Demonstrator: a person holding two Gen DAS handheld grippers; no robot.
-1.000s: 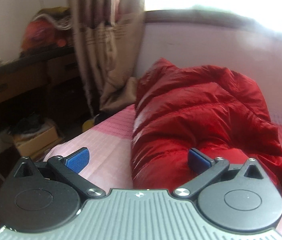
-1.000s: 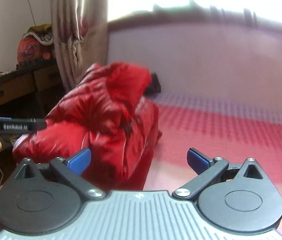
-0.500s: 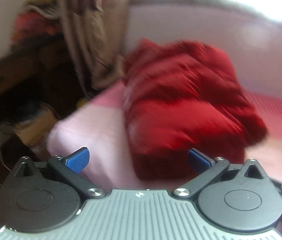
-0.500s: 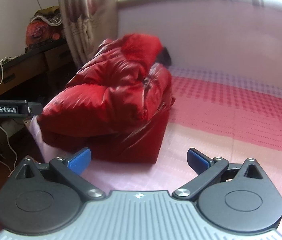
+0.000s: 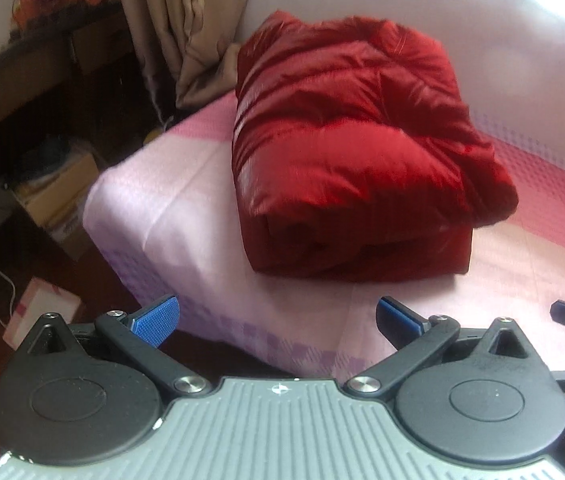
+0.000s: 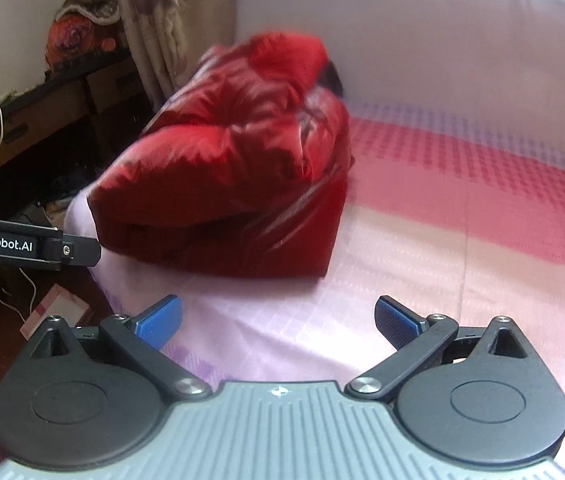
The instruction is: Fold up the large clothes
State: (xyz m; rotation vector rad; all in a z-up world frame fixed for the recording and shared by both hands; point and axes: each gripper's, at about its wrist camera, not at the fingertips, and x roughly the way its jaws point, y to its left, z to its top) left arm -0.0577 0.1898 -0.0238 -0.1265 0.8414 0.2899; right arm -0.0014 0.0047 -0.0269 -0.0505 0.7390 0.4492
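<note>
A red puffy jacket [image 5: 358, 148] lies folded into a thick bundle on the pink bed [image 5: 186, 200], near its far left corner. It also shows in the right wrist view [image 6: 234, 168]. My left gripper [image 5: 278, 318] is open and empty, held back from the jacket above the bed's near edge. My right gripper [image 6: 278, 320] is open and empty, above the sheet to the right of the jacket. The left gripper's arm [image 6: 30, 246] shows at the left edge of the right wrist view.
A beige curtain [image 5: 174, 28] hangs behind the bed's corner. A dark wooden desk [image 6: 30, 120] with bundles on top stands at the left. Cardboard boxes [image 5: 58, 196], a small pink box [image 5: 42, 306] and white cables lie on the floor beside the bed. A pale wall [image 6: 442, 48] runs behind.
Both grippers have pulled back and risen away from the jacket, which now lies free as a folded bundle. Both stayed open.
</note>
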